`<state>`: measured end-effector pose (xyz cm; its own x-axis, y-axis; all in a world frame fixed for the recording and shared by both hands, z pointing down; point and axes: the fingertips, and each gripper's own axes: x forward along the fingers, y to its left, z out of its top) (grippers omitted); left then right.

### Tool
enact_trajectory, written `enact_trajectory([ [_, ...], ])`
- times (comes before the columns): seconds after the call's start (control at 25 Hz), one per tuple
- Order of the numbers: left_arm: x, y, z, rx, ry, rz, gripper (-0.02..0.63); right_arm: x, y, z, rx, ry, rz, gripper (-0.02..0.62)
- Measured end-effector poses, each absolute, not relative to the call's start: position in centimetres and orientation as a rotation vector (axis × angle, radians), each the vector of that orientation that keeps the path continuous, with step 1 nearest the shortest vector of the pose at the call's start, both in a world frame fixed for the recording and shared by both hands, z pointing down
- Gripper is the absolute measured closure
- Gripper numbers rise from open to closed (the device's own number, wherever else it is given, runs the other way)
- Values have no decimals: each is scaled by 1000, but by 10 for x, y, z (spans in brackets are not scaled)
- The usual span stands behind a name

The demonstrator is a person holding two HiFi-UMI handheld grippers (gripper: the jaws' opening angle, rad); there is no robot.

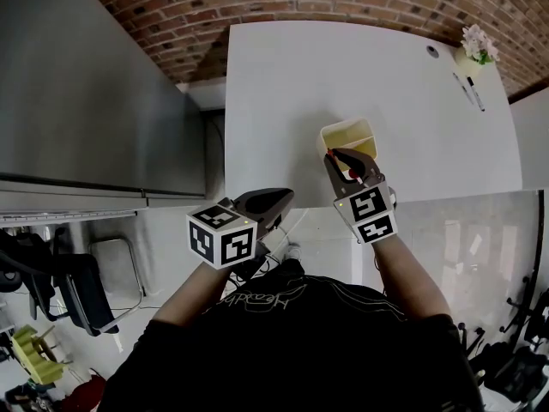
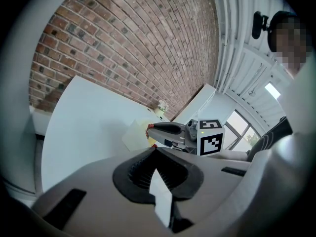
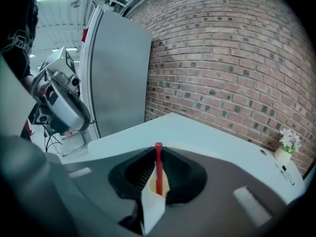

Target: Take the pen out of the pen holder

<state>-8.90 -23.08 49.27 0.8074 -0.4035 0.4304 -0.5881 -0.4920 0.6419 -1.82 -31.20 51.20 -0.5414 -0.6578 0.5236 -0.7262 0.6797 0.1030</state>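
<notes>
Pinching the red pen (image 3: 158, 167) with the right gripper (image 3: 158, 149), jaws narrowed onto its shaft. Keeping the pen's lower end inside the yellow pen holder (image 1: 347, 136), which is sitting near the front edge of the white table (image 1: 292, 93). Holding the left gripper (image 1: 276, 201) at the table's near edge, left of the holder and apart from it, jaws pressed together on nothing.
</notes>
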Motion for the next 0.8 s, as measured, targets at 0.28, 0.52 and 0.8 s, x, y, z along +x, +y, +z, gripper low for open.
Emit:
enact_trajectory([
  [0.28,-90,-220,488,2166,-723,286,603,-16,-307,502,1101,-2363,151,546],
  [0.52,-89,-211,483,2179,-723,284,603,-6,-305,484,1170,-2375,110,546],
  [0.8,-88,-196,478,2195,-722,282,603,8,-299,454,1288,-2437,60,546],
])
